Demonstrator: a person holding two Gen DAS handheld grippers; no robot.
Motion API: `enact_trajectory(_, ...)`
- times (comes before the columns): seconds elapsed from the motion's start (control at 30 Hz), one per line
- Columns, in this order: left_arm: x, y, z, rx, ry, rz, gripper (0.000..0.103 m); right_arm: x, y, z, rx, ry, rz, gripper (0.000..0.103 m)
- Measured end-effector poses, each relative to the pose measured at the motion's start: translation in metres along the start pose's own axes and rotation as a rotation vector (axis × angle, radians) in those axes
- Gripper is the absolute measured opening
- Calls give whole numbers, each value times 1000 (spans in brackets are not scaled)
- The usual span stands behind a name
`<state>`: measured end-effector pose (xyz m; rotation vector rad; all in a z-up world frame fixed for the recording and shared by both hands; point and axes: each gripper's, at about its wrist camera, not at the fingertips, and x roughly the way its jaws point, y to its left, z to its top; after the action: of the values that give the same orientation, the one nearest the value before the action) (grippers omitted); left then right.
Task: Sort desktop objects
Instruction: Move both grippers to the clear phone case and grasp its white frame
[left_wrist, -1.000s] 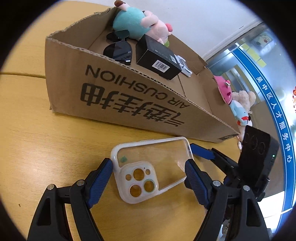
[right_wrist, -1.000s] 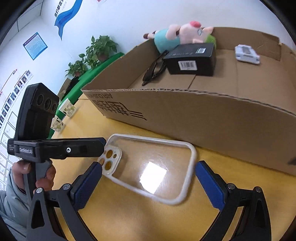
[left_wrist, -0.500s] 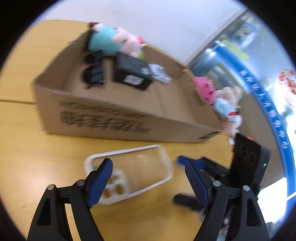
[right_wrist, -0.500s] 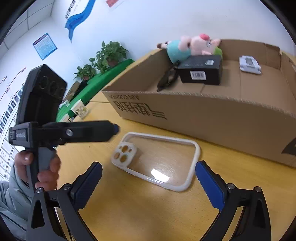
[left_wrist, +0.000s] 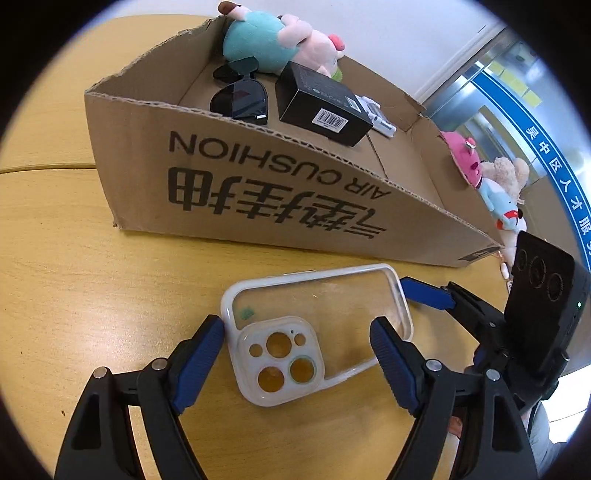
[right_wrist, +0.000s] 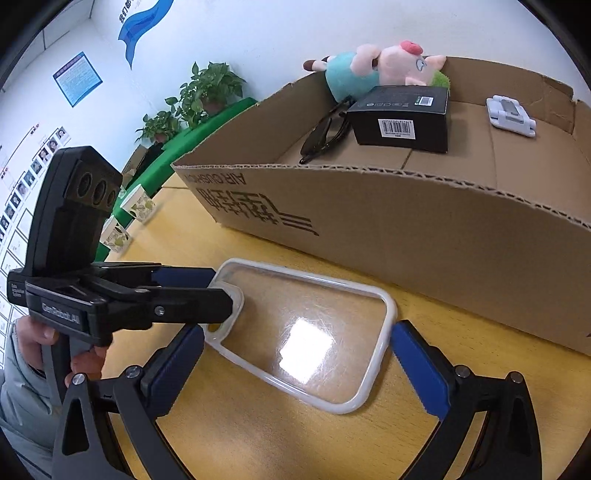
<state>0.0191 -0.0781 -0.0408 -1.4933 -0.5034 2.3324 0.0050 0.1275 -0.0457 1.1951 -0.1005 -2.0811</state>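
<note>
A clear phone case (left_wrist: 314, 328) with a white rim lies flat on the wooden table in front of the cardboard box (left_wrist: 258, 199); it also shows in the right wrist view (right_wrist: 306, 332). My left gripper (left_wrist: 297, 345) is open, its blue pads on either side of the case's camera end. My right gripper (right_wrist: 295, 354) is open, straddling the case's other end. Each gripper shows in the other's view: the right one (left_wrist: 428, 295), the left one (right_wrist: 192, 291).
The box (right_wrist: 406, 221) holds a pig plush (left_wrist: 280, 40), sunglasses (left_wrist: 240, 98), a black carton (left_wrist: 325, 107) and a small white device (right_wrist: 509, 116). More plush toys (left_wrist: 491, 184) lie beyond the box's right end. Paper cups (right_wrist: 136, 206) stand on the table's far left.
My left gripper lifted and pulled back, then came down again around the case's camera end. My right gripper backed off and then returned close around the case.
</note>
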Motion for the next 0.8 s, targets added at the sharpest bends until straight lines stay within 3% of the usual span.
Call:
enact_trajectory(0.2,-25,-21,0,70,-132,-52,81,-38,10,-4,6,-136,14,103)
enact_trajectory(0.33,-33,-29,-2,98,-176,-125,81,-69,23,-20,-17,-223,1,103)
enact_trajectory(0.47,-30,-29,-11,102,-150,-183,80,-79,23,-40,7,-222,11,103)
enact_trajectory(0.6,-22,-24,-20,70,-109,-161,80,-82,14,-61,56,-194,-12,103)
enact_trajectory(0.73,-11,-17,-21,43,-67,-120,79,-78,5,-65,89,-159,-104,102)
enact_trajectory(0.8,-6,-13,-20,28,-57,-108,67,-72,3,-62,80,-143,-159,91)
